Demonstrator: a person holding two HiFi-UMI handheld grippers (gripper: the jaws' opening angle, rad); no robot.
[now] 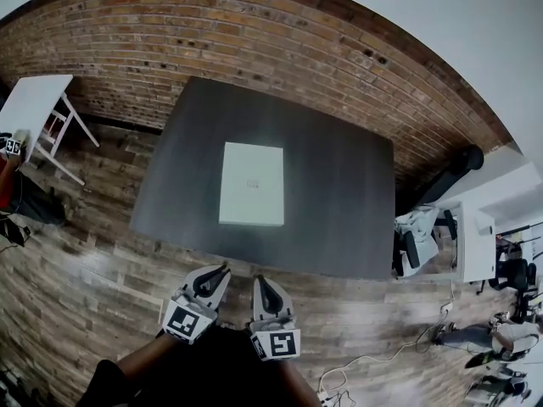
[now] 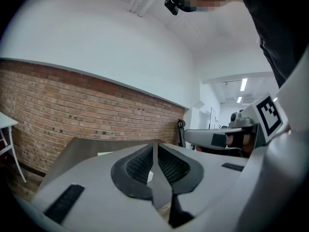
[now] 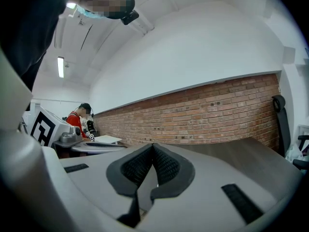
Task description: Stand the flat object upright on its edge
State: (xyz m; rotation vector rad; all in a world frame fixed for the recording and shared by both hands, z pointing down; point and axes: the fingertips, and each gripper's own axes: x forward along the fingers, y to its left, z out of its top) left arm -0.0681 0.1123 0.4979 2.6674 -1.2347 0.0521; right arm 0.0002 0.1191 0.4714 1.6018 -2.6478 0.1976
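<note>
A flat white rectangular box [image 1: 251,183] lies face down in the middle of a dark grey table [image 1: 339,193]. Both grippers hang below the table's near edge, over the wooden floor, well short of the box. My left gripper [image 1: 224,269] is shut with nothing in it; in its own view the pads [image 2: 140,164] meet and a sliver of the white box [image 2: 105,153] shows beyond them. My right gripper [image 1: 258,280] is shut and empty too; its pads [image 3: 166,164] touch, and the tabletop [image 3: 241,153] stretches ahead on the right.
A brick wall [image 1: 254,41] runs behind the table. A white side table [image 1: 34,100] stands at the left, and a desk with equipment [image 1: 441,236] at the right. A person in red [image 3: 77,122] sits at a far table. Cables lie on the floor at lower right.
</note>
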